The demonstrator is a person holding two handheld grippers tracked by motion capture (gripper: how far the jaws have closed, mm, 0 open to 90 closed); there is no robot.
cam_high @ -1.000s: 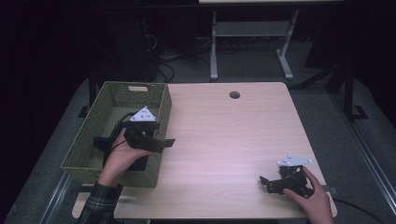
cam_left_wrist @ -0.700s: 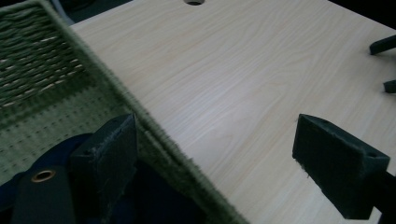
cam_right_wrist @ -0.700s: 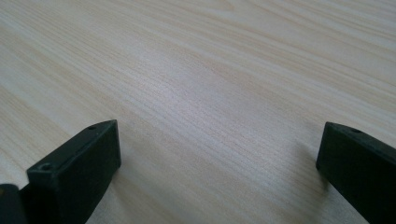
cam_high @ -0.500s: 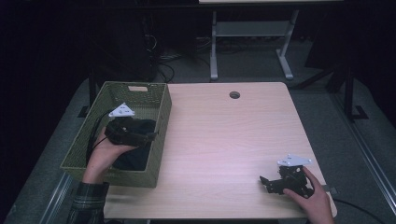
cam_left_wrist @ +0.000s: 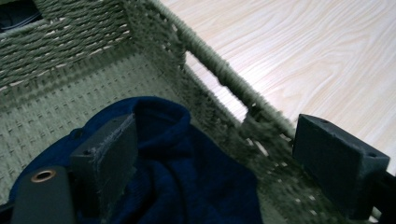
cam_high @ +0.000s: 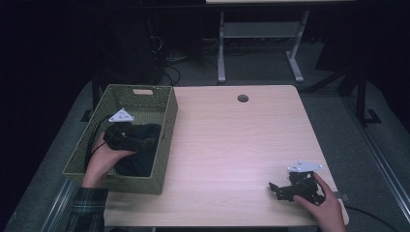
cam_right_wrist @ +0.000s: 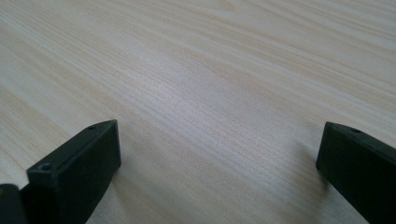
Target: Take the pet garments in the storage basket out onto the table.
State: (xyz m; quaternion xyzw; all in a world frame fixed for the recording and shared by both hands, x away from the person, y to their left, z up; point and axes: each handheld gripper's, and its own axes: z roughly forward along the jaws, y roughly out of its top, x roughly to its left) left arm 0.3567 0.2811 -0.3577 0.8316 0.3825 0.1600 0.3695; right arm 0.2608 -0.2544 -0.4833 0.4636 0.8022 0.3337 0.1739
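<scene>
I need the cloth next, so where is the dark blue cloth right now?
The dark blue cloth lies inside the green woven basket at the table's left in the high view, beneath the left hand-held gripper.

A woven olive-green basket (cam_high: 164, 121) at left of the high view holds a dark navy cloth (cam_left_wrist: 196, 186). The table (cam_high: 232, 145) is pale wood-grain. Lower left, a plaid green sleeve (cam_high: 87, 212).

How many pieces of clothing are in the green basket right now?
1: a dark blue garment lies on the floor of the woven basket, under the open left gripper. Anything beneath it would be hidden.
</scene>
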